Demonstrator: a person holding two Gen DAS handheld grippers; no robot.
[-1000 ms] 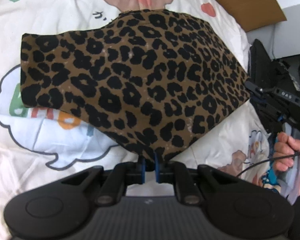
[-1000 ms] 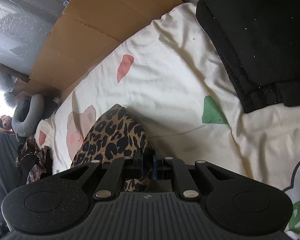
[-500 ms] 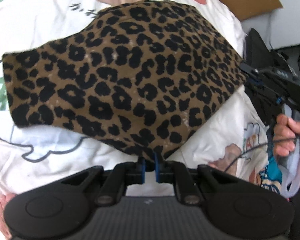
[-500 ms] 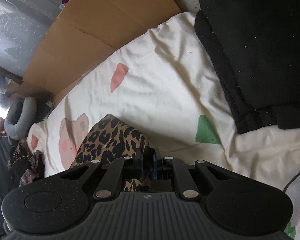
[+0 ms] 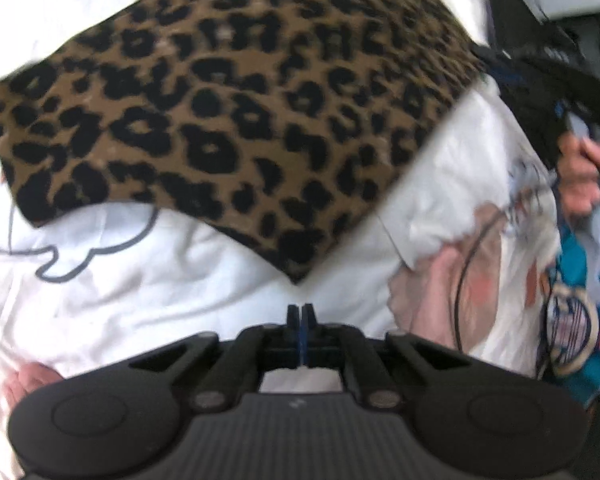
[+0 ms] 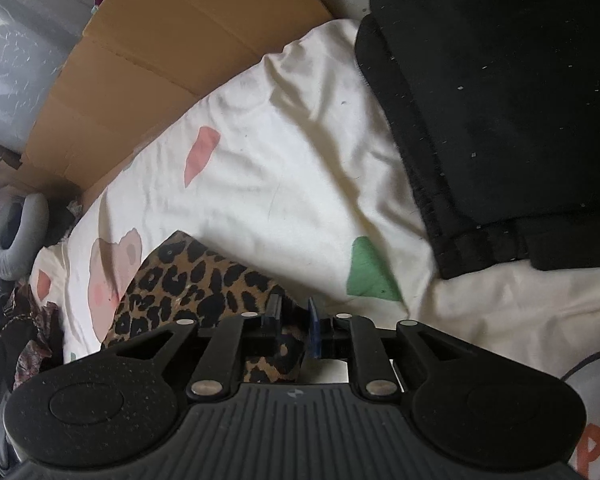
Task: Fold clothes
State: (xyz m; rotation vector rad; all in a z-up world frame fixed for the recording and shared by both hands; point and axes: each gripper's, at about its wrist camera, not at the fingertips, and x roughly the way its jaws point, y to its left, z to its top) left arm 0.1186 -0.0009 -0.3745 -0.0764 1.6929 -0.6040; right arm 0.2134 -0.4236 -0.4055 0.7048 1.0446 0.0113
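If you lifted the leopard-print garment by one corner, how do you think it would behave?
The leopard-print garment would probably droop limply: it lies soft and flat on the bedsheet. It looks thin, so likely light. Its folded layers may slide apart when lifted.

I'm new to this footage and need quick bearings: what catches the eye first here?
The leopard-print garment dominates, spread over the white cartoon-print bedsheet just ahead of the left gripper, whose jaws are shut on nothing. In the right wrist view, a folded black garment lies at upper right.

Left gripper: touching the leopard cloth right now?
Apart. The left wrist view shows the left gripper with fingers shut on nothing, white bedsheet visible between the fingertips and the nearest corner of the leopard cloth.
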